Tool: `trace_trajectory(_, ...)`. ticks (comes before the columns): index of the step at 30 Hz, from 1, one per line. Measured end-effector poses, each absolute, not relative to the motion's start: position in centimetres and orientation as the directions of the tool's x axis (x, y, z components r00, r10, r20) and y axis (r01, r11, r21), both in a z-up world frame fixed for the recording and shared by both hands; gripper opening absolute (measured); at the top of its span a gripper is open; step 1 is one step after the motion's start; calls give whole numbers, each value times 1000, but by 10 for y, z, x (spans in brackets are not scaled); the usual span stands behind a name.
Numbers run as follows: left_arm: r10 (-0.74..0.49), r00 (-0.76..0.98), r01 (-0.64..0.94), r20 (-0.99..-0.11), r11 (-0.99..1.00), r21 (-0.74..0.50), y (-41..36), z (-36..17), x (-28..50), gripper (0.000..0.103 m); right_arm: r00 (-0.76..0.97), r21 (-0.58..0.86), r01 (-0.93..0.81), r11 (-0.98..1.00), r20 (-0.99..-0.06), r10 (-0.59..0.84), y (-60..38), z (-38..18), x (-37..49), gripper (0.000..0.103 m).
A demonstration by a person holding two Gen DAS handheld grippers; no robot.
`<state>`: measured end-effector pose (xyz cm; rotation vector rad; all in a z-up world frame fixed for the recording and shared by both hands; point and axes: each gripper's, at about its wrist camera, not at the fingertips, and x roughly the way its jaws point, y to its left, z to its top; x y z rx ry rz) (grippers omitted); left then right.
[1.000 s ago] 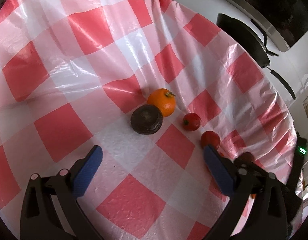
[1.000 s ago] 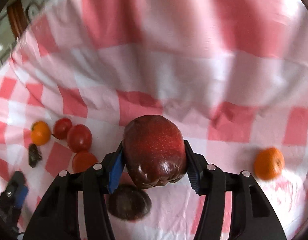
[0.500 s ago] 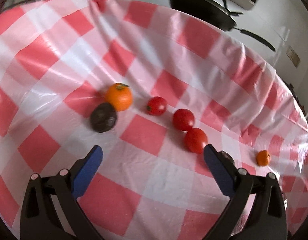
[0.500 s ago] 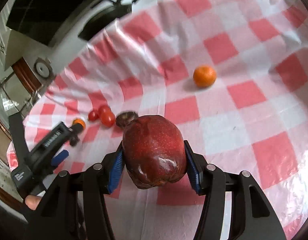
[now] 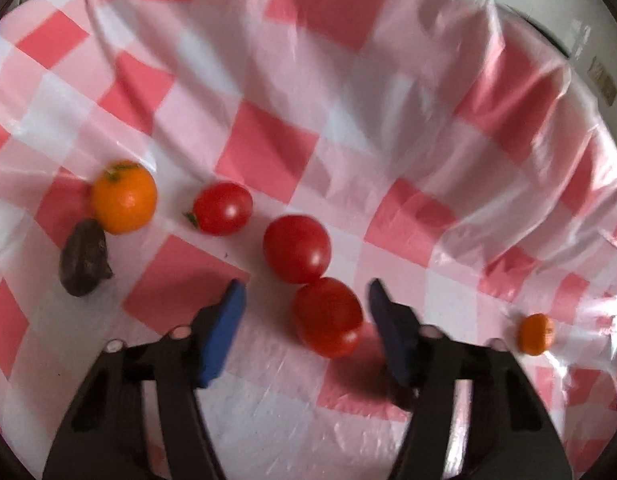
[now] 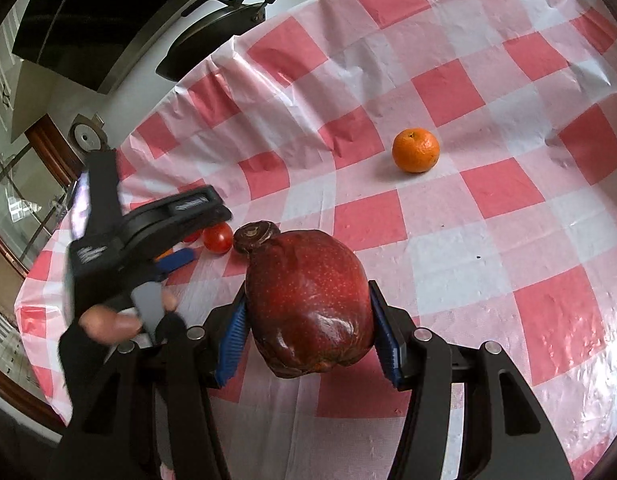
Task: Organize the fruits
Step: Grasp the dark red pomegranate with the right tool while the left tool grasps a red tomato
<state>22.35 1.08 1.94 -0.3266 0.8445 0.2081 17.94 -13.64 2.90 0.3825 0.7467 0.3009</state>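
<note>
My left gripper (image 5: 305, 290) hovers over a row of fruit on the red-and-white checked cloth (image 5: 268, 148). Its jaws are closing around the nearest red tomato (image 5: 327, 316), and the blue pads stand clear of its sides. Beyond it lie a second tomato (image 5: 296, 248), a third tomato (image 5: 222, 208), an orange (image 5: 124, 196) and a dark brown fruit (image 5: 84, 258). A small orange (image 5: 535, 334) sits far right. My right gripper (image 6: 307, 300) is shut on a dark red apple (image 6: 308, 304), held above the cloth. Behind the apple lies another dark brown fruit (image 6: 255, 234).
A lone orange (image 6: 415, 150) rests on the cloth to the right. A gloved hand (image 6: 88, 332) holds the left gripper at the left of the right wrist view. A black pan (image 6: 212, 40) stands beyond the table's far edge.
The left gripper has swung right along the fruit row and its jaws have narrowed around the nearest tomato. The right gripper has turned with the apple still in it.
</note>
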Motion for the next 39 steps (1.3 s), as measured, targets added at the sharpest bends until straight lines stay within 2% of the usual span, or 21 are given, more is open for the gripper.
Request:
trace_trajectory(3,45,642,-283,-766,942,-182,5,18,224,52,694,449,-125,885,-598,401,-137,28,180,54)
trace_trajectory(6,16,638,-216,-770,963,-159,-5,17,224,35,694,449,-125,885,-598,401,-135,27,180,54)
trace_trajectory(7,19,637,-192,-771,972,-134,-11,17,222,34,695,449,-125,885,-597,401,-135,27,179,54)
trace_trajectory(10,41,646,-153,-762,985,-76,-19,17,212,33,696,450,-126,884,-595,402,-135,27,179,55)
trace_trajectory(21,-6,654,-100,-756,991,-94,-16,10,214,33,691,461,-122,879,-597,408,-139,25,180,54)
trace_trajectory(39,13,737,-76,-676,995,-64,-3,31,110,33,685,486,-123,865,-589,429,-144,24,181,54)
